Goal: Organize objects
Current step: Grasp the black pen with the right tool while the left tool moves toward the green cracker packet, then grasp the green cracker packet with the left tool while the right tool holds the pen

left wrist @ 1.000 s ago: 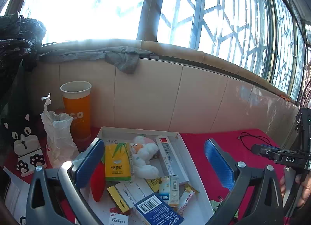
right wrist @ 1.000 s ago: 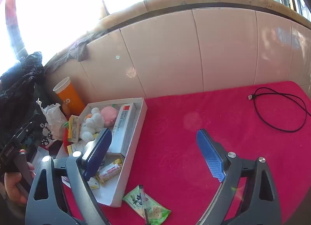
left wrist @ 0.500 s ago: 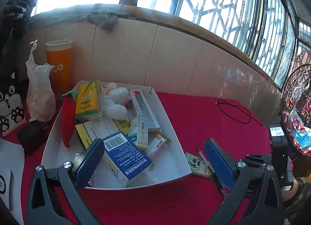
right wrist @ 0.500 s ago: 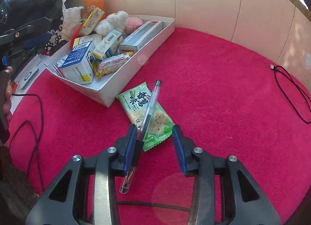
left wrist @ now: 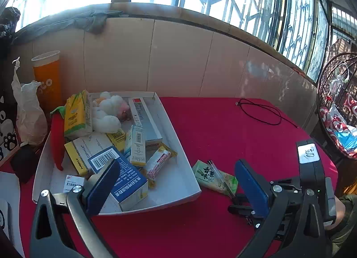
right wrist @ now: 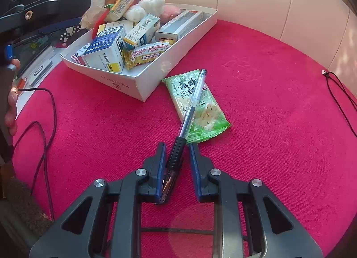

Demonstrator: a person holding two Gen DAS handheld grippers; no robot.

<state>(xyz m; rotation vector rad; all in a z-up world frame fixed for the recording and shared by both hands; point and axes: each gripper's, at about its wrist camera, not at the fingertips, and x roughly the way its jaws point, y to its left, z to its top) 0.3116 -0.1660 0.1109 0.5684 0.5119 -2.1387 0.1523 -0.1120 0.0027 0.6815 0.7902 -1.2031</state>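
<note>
From the left wrist view, the left hand-held gripper (left wrist: 178, 182) has drawn back over the half second, so the white cardboard tray (left wrist: 178, 182) now sits a little farther off, near the tabletop's left edge. Its jaws stand wide apart and hold nothing; the left pad hangs over the blue medicine box (left wrist: 125, 175) in the tray's near corner, and I cannot tell whether it touches. Just outside the tray's right wall lie the green snack packet (left wrist: 209, 176) and the pen (left wrist: 217, 174) across it, with the right hand-held gripper (left wrist: 242, 204) low behind them.

From the right wrist view, the right hand-held gripper (right wrist: 177, 164) has narrowed around the pen (right wrist: 189, 106) since half a second ago. The rubber grip lies between the blue pads, against the left one, with a gap to the right pad, so the jaws are nearly together but not clamped. The pen's upper part rests on the green snack packet (right wrist: 205, 110), just beside the tray's near corner (right wrist: 138, 84). Judging by this, the pick-up of the pen is about to close, and tray placement comes after.
</note>
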